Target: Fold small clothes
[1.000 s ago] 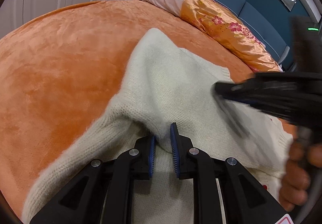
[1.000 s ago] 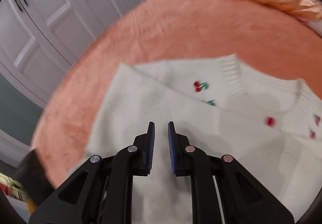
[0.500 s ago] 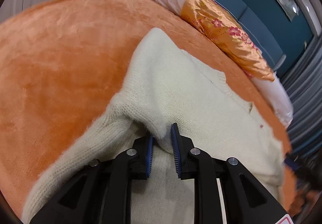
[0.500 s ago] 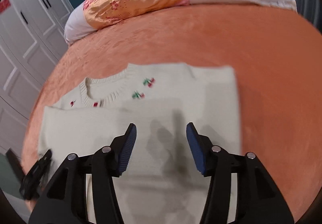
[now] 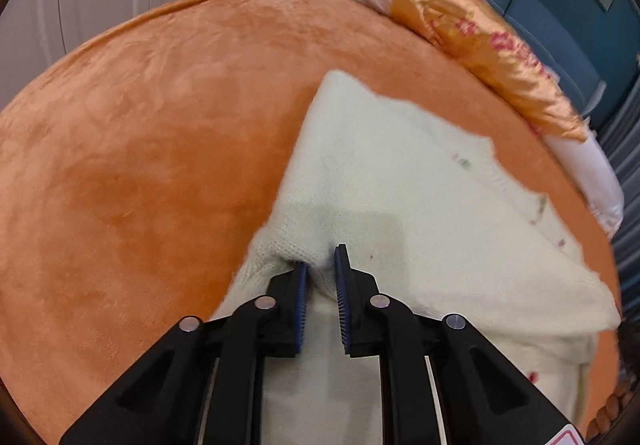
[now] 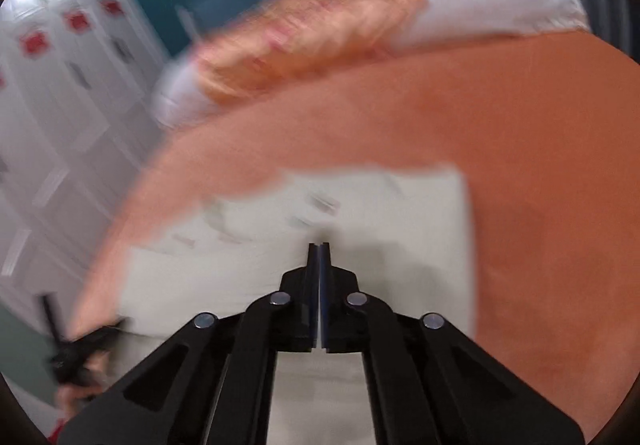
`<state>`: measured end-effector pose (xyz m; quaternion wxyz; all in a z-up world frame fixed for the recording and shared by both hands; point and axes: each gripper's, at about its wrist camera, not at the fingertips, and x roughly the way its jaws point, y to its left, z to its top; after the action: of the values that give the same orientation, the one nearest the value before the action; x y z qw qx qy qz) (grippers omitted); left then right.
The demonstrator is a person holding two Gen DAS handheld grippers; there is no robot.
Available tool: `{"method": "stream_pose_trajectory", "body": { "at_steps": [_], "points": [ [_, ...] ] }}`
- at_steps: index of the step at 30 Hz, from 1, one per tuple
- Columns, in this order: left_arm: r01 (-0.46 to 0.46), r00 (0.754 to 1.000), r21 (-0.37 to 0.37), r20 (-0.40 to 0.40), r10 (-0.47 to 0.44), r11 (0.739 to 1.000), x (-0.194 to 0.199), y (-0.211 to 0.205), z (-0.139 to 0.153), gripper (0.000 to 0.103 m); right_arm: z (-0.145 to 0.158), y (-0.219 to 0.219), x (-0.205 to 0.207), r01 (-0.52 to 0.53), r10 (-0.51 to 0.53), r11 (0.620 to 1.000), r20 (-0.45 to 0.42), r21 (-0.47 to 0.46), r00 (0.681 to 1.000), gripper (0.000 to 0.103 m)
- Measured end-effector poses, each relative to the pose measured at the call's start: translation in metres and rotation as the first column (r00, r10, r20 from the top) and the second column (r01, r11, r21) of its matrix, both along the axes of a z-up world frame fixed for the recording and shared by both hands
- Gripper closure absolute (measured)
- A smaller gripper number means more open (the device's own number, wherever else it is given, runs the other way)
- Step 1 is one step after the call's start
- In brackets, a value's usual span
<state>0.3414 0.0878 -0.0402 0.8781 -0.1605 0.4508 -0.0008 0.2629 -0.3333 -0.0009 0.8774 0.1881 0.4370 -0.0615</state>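
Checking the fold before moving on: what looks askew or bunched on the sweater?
The cream sweater is puckered into a ridge where the left hand-held gripper pinches it, jaws closing. Elsewhere it lies flat on the orange blanket.

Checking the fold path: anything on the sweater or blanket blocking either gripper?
Nothing visible. The left gripper is closing on a pinch of the cream sweater; the right gripper is shut over it. The orange blanket around looks bare.
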Motion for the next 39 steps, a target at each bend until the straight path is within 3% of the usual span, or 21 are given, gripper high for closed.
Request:
{"method": "stream_pose_trajectory", "body": {
  "at_steps": [1, 5, 8, 10, 11, 12, 13, 14, 15, 16, 19, 21, 23, 25, 27, 31, 35, 39],
  "points": [
    [0.001, 1.0, 0.016, 0.008, -0.001, 1.0, -0.002, 0.0, 0.001, 0.089, -0.021, -0.005, 0.002, 0.006, -0.006, 1.0, -0.064, 0.006, 0.998, 0.103],
    [0.025, 1.0, 0.097, 0.004, -0.026, 0.995, -0.004, -0.005, 0.003, 0.086, 0.012, -0.007, -0.026, 0.049, -0.058, 0.995, 0.104, 0.084, 0.993, 0.103],
    [0.033, 0.999, 0.134, 0.01, -0.035, 0.99, -0.002, -0.008, 0.002, 0.086, 0.032, 0.015, -0.025, -0.026, 0.022, 0.999, 0.147, 0.027, 0.989, 0.102],
    [0.028, 1.0, 0.134, 0.008, -0.029, 0.991, -0.002, -0.008, 0.003, 0.086, 0.027, 0.033, -0.014, -0.093, 0.094, 0.996, 0.126, -0.012, 0.988, 0.102],
    [0.025, 1.0, 0.129, 0.006, -0.026, 0.991, -0.002, -0.007, 0.003, 0.086, 0.017, 0.038, -0.004, -0.116, 0.119, 0.993, 0.081, -0.035, 0.99, 0.102],
    [0.023, 1.0, 0.122, 0.004, -0.024, 0.992, -0.001, -0.006, 0.003, 0.086, -0.004, 0.039, 0.006, -0.129, 0.129, 0.988, -0.016, -0.084, 0.992, 0.103],
    [0.027, 1.0, 0.114, 0.002, -0.028, 0.993, -0.001, -0.005, 0.003, 0.085, -0.018, 0.035, 0.007, -0.132, 0.128, 0.986, -0.048, -0.1, 0.991, 0.103],
    [0.033, 0.999, 0.11, -0.003, -0.033, 0.993, -0.002, -0.003, 0.004, 0.085, -0.017, 0.028, 0.0, -0.117, 0.118, 0.991, -0.002, -0.066, 0.993, 0.103],
    [0.04, 0.999, 0.104, -0.007, -0.039, 0.994, -0.004, -0.002, 0.007, 0.085, -0.011, 0.022, -0.005, -0.071, 0.07, 0.995, -0.013, -0.07, 0.997, 0.103],
    [0.049, 0.999, 0.099, -0.009, -0.049, 0.994, -0.009, 0.001, 0.012, 0.085, -0.001, 0.014, -0.017, 0.0, -0.002, 0.996, -0.02, -0.089, 1.0, 0.099],
    [0.066, 0.998, 0.118, -0.013, -0.065, 0.991, -0.034, 0.013, 0.024, 0.082, 0.022, -0.004, -0.064, 0.035, -0.034, 0.999, 0.05, -0.017, 0.998, 0.099],
    [0.075, 0.997, 0.095, -0.011, -0.074, 0.993, -0.066, 0.031, 0.032, 0.068, 0.028, -0.013, -0.111, 0.044, -0.043, 0.999, 0.051, -0.022, 0.998, 0.098],
    [0.076, 0.997, 0.067, -0.022, -0.075, 0.995, -0.093, 0.046, 0.037, 0.062, 0.028, -0.019, -0.167, 0.045, -0.044, 0.999, 0.027, -0.015, 0.999, 0.09],
    [0.081, 0.995, 0.021, -0.054, -0.08, 0.996, -0.127, 0.063, 0.04, 0.052, 0.024, -0.022, -0.21, 0.05, -0.05, 0.999, 0.007, -0.013, 0.999, 0.069],
    [0.077, 0.994, -0.018, -0.079, -0.078, 0.997, -0.158, 0.076, 0.041, 0.045, 0.021, -0.016, -0.261, 0.051, -0.052, 0.999, -0.037, -0.006, 0.998, 0.055],
    [0.08, 0.984, -0.08, -0.151, -0.091, 0.994, -0.225, 0.088, 0.036, 0.042, 0.005, 0.0, -0.328, 0.053, -0.045, 0.996, -0.107, 0.073, 0.993, 0.04],
    [0.088, 0.978, -0.156, -0.172, -0.114, 0.984, -0.255, 0.085, 0.027, 0.039, -0.018, 0.017, -0.362, 0.074, -0.044, 0.97, -0.13, 0.234, 0.991, 0.039],
    [0.072, 0.983, -0.201, -0.153, -0.104, 0.977, -0.263, 0.078, 0.021, 0.036, -0.025, 0.027, -0.36, 0.084, -0.054, 0.94, -0.099, 0.33, 0.994, 0.038]
  ]
}}
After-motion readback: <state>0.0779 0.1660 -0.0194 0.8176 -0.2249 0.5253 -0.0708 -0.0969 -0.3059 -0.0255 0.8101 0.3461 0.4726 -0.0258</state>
